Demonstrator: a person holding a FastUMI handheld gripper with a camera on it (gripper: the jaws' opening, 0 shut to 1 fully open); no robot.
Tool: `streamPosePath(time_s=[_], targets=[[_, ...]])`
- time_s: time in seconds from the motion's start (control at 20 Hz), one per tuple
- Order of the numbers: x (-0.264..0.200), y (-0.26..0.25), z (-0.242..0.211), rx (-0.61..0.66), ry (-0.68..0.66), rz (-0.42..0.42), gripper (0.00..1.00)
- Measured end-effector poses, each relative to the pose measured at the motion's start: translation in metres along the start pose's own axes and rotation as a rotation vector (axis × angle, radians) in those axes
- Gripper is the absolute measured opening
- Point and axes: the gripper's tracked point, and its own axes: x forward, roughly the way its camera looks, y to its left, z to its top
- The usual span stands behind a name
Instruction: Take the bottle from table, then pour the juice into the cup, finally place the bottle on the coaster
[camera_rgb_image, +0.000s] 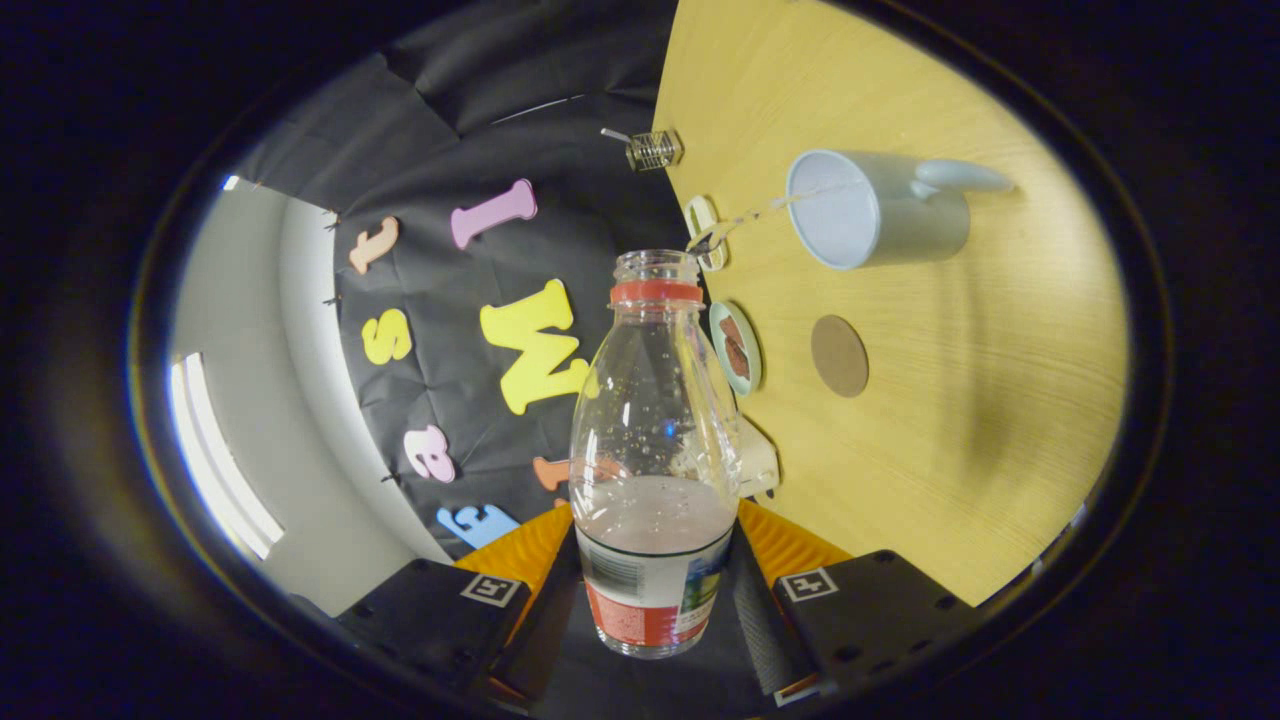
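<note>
Gripper (655, 600) fingers pinch the clear bottle (655, 440) at its labelled base; uncapped, tipped sideways relative to the wooden table (960, 420), a thin stream runs from its mouth into the pale cup (875, 208). Label is red and white with a barcode, print too small to read. Brown round coaster (839, 355) lies bare near the cup, beyond the bottle neck.
</note>
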Motion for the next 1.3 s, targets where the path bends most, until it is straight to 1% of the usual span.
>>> streamPosePath(time_s=[0.1,0.35,0.55,0.75,1.0,1.3], targets=[[-0.001,0.0,-0.002,-0.005,-0.001,-0.002,0.79],[0.003,0.012,0.0,0.018,0.004,0.022,0.79],[0.002,0.017,-0.002,0.07,0.01,0.03,0.79],[0.0,0.024,0.0,0.074,0.012,0.036,0.79],[0.0,0.038,0.006,0.126,0.007,0.054,0.79],[0.002,0.05,0.001,0.169,0.023,0.062,0.79]])
